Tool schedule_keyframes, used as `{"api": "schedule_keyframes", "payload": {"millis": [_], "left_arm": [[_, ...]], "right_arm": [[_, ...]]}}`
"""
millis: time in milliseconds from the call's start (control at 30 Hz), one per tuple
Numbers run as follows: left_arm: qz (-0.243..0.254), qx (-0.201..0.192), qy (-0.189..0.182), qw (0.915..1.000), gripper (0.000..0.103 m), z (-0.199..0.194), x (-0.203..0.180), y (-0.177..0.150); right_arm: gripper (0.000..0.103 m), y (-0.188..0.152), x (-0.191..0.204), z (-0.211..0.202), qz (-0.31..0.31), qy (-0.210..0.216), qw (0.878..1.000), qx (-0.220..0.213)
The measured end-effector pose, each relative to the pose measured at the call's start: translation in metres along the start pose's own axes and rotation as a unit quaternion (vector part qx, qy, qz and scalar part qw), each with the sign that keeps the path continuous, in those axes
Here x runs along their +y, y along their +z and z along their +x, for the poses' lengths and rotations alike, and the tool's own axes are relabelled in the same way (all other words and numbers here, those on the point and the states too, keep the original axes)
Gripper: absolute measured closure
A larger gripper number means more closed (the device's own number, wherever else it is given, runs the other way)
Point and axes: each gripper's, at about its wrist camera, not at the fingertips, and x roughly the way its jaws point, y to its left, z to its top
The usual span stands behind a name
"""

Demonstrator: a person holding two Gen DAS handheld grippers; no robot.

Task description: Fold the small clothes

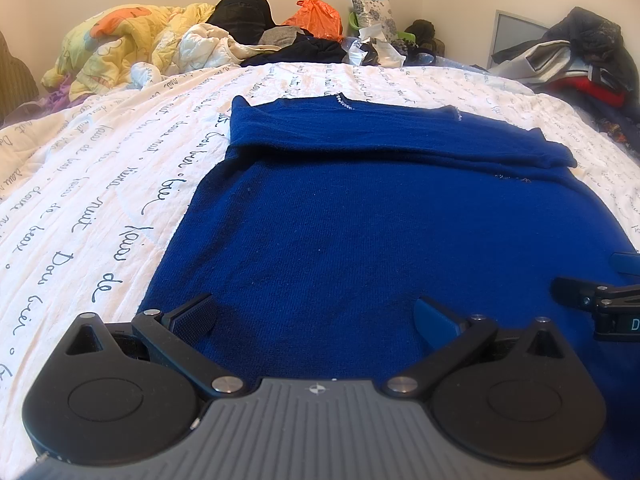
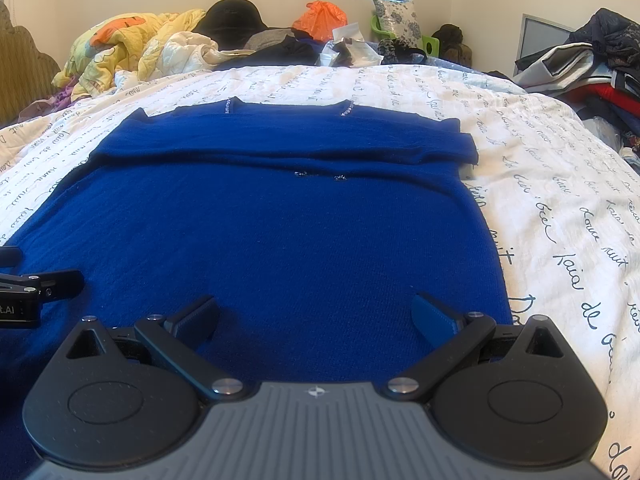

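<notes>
A royal-blue knit top (image 1: 360, 216) lies flat on the bed, its sleeves folded across the chest near the neckline, with small rhinestone trim. It also fills the middle of the right wrist view (image 2: 280, 224). My left gripper (image 1: 316, 314) is open and empty, just above the top's near hem at its left side. My right gripper (image 2: 316, 314) is open and empty over the near hem at its right side. The right gripper's finger shows at the right edge of the left wrist view (image 1: 592, 296); the left gripper's finger shows at the left edge of the right wrist view (image 2: 44, 280).
A white bedspread with cursive writing (image 1: 100, 200) covers the bed. Behind the top lie a yellow quilt (image 1: 120, 40), a black hat (image 1: 240, 10), an orange bag (image 1: 316, 16) and dark clothes. A clothes pile (image 2: 592, 64) stands at the right.
</notes>
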Motion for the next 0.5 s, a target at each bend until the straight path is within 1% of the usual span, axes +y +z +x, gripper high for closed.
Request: {"api": "schedule_keyframes", "payload": {"millis": [233, 267, 333, 433, 500], "left_arm": [[0.003, 0.004, 0.002, 1.0000, 0.000, -0.001, -0.001, 0.001], [0.005, 0.008, 0.002, 1.0000, 0.000, -0.003, -0.001, 0.000], [0.013, 0.016, -0.003, 0.9998, 0.000, -0.008, 0.000, -0.003], [0.029, 0.039, -0.024, 0.9985, 0.000, -0.025, 0.003, -0.012], [0.053, 0.044, -0.041, 0.9968, 0.000, -0.039, 0.007, -0.023]], "right_arm": [[0.000, 0.001, -0.002, -0.002, 0.004, 0.003, 1.000, -0.001], [0.000, 0.000, -0.002, -0.004, 0.006, 0.003, 1.000, 0.002], [0.000, 0.000, 0.002, -0.010, -0.008, -0.001, 1.000, 0.023], [0.000, -0.008, 0.005, -0.027, -0.011, 0.009, 0.999, 0.046], [0.000, -0.021, 0.008, -0.043, -0.041, 0.036, 0.997, 0.051]]}}
